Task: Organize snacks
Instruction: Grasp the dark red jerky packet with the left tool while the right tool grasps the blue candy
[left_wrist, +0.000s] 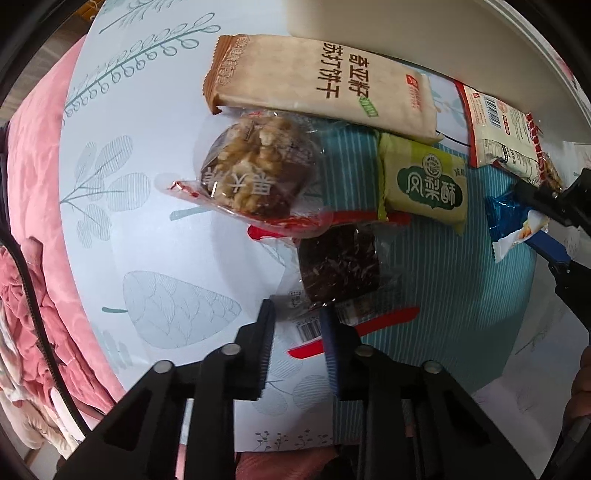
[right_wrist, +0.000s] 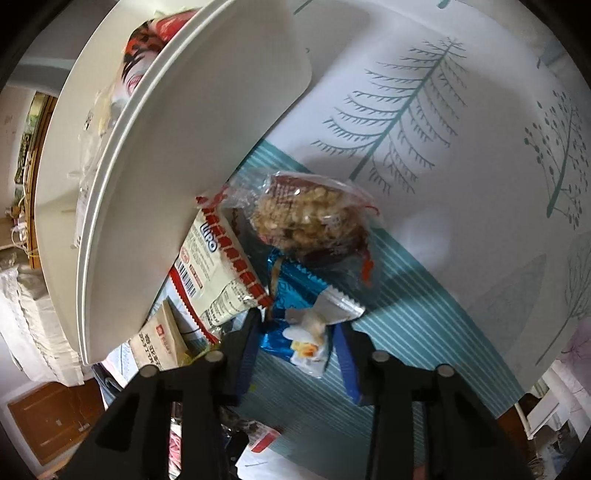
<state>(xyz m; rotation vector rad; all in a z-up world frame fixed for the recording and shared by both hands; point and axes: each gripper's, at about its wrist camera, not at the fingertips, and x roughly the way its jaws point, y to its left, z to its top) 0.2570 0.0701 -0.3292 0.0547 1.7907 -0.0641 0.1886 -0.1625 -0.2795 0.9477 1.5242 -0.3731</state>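
My left gripper (left_wrist: 297, 314) is open, its tips around the near end of a clear packet with a dark brown bar (left_wrist: 338, 264) on the table. Beyond lie a walnut-date packet (left_wrist: 255, 173), a green pineapple cake packet (left_wrist: 424, 181) and a long beige cracker pack (left_wrist: 317, 83). My right gripper (left_wrist: 535, 221) shows at the right, shut on a blue snack packet (left_wrist: 511, 225). In the right wrist view the right gripper (right_wrist: 299, 325) grips the blue packet (right_wrist: 299, 314); past it lie another walnut-date packet (right_wrist: 310, 218) and a white Lipo pack (right_wrist: 218, 273).
A white tray (right_wrist: 155, 177) stands at the left with snacks inside, its wall close to my right gripper; it also shows in the left wrist view (left_wrist: 424, 26). Pink bedding (left_wrist: 40, 229) lies past the table's left edge. A teal striped cloth (left_wrist: 443, 295) covers the table.
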